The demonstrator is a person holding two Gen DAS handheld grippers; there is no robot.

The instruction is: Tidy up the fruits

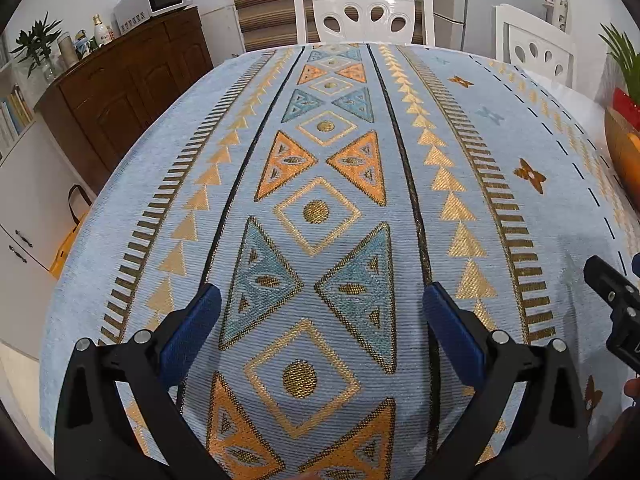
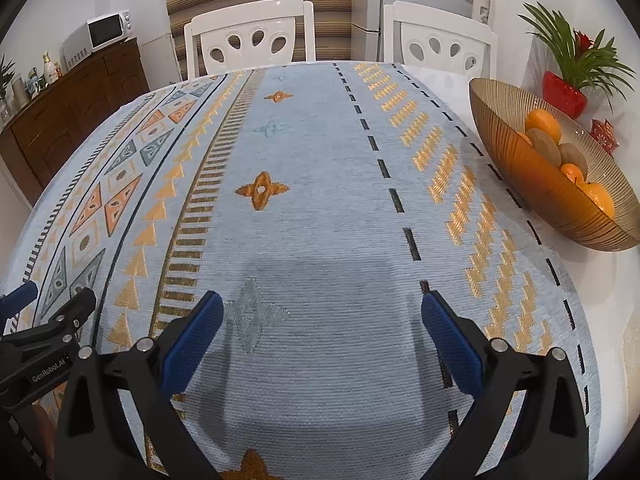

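Right wrist view: the right gripper (image 2: 322, 320) is held above the patterned light-blue tablecloth (image 2: 320, 216) on the counter, jaws released and holding nothing. At the counter's right edge, a ribbed amber glass bowl (image 2: 520, 184) is seen with oranges (image 2: 543, 124) and brown kiwis (image 2: 544, 146) inside. The left gripper (image 1: 322, 320) is likewise spread wide over the cloth, nothing grasped.

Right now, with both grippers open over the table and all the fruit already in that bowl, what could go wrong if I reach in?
1. The bowl looks like thin ribbed glass sitting on the table's right edge; a push from the right gripper might slide or tip it.
2. The oranges and kiwis lie piled together, so lifting one could roll others out.
3. The left gripper hovers close beside the right; they may collide.
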